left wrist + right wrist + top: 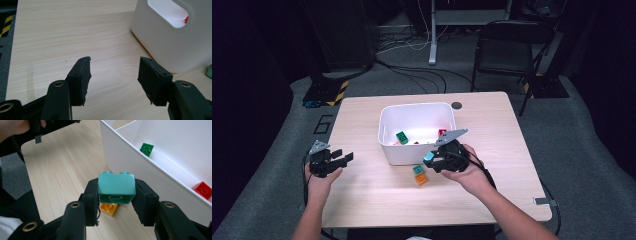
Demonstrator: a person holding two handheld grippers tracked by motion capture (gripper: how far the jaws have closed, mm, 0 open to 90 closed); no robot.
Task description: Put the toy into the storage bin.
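Teal brick sits clamped between the two black jaws of the right gripper, its studs pointing away from the camera and its hollow underside facing back; the pads press on its two side faces. In the high view the same teal brick appears at the front of the right gripper, raised above the table just outside the near wall of the white bin. The person's right hand grasps the gripper body from behind.

Directly below the held brick an orange brick lies flat on the wood, studs up. From above, this orange brick touches a second teal brick that rests on the table beside it, both just in front of the bin.

Inside the bin lie a green brick toward the left and a red brick toward the right; other small pieces along the near wall are too small to tell apart.

The left gripper is held low over bare wood to the left of the bin, jaws apart with nothing between them. In the high view the left hand holds it near the table's left edge, well apart from the bricks.
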